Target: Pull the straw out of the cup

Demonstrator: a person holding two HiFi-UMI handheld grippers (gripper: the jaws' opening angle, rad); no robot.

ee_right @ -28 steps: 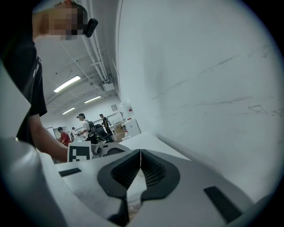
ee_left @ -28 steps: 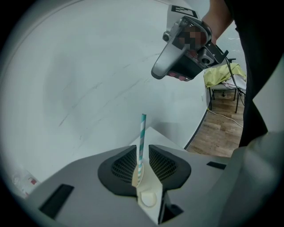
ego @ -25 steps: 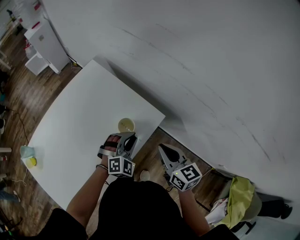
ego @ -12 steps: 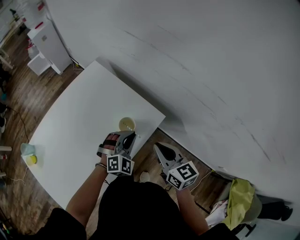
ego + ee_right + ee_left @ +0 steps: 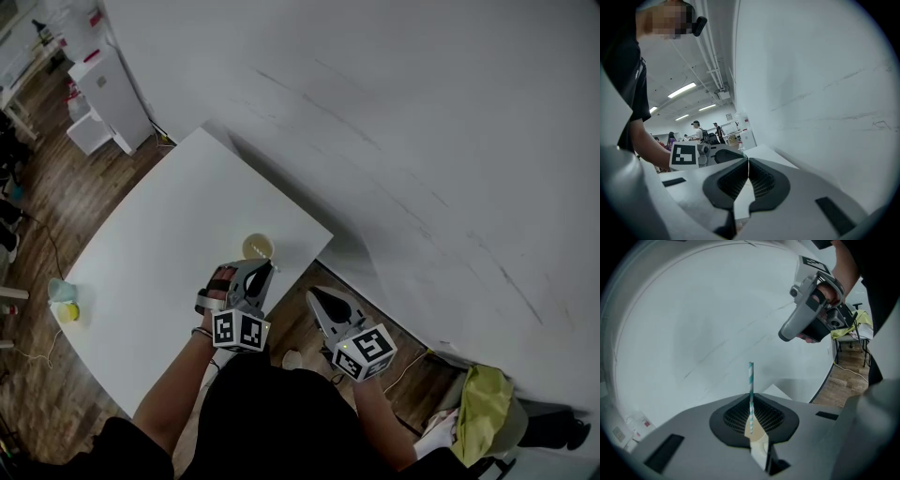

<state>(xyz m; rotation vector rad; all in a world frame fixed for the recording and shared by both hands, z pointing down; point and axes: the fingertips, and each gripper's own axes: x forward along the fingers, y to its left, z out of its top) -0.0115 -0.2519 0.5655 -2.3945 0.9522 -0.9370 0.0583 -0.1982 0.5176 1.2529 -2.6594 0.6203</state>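
Cup: a round open cup (image 5: pixel 257 247) stands on the white table (image 5: pixel 159 234), near the table's right edge, in the middle of the head view. Its inside looks pale yellowish; I cannot tell what fills it.
Straw: a thin, straight tube (image 5: pixel 751 376) with teal and white stripes like paper. It stands upright between the jaws of the left gripper, and its upper end rises free above them. In the left gripper view no cup shows around it.
Left gripper: the left gripper (image 5: pixel 265 270) is closed on the straw, with the dark ribbed pads pressing it from both sides. In the head view its tip is just beside the lower right rim of the cup.
Right gripper: the right gripper (image 5: pixel 315 298) has its jaws pressed together with nothing between them. It hangs past the table edge over the wooden floor (image 5: pixel 37 206), apart from the cup.
Second container: a small pale blue cup (image 5: pixel 61 290) stands at the left edge of the table, and a small yellow thing (image 5: pixel 67 312) lies just beside it.
Surfaces: the table top is smooth, matt and flat; the wall (image 5: pixel 422 141) is white with faint scratches.
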